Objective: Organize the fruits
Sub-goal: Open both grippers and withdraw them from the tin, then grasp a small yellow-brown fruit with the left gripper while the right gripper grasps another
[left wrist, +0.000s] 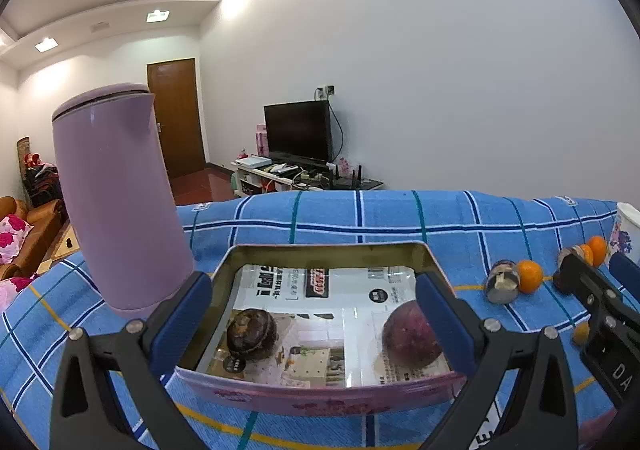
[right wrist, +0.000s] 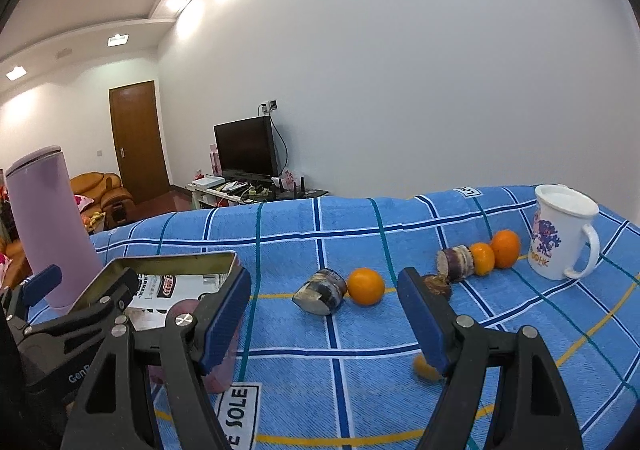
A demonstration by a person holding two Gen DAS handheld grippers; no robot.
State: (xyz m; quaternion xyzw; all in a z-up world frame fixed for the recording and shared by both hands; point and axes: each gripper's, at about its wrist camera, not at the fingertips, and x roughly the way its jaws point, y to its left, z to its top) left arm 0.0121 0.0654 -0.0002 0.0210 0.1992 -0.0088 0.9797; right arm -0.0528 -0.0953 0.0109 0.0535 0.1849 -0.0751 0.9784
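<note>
With both tongs spread and empty, the right tongs point(right wrist: 324, 324) were best lowered squarely over the round orange citrus point(right wrist: 365, 286) just ahead, before carrying it left to the rectangular metal tin point(left wrist: 434, 258) framed by the left tongs point(left wrist: 314, 314).

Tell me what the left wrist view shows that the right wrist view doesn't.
Left wrist only: the tin's floor, with a dark mangosteen and a purple fruit on the printed liner. Right wrist only: the whole white mug and the small orange piece by the right tool. Both: the tin, purple flask, loose oranges and the blue checked cloth.
</note>
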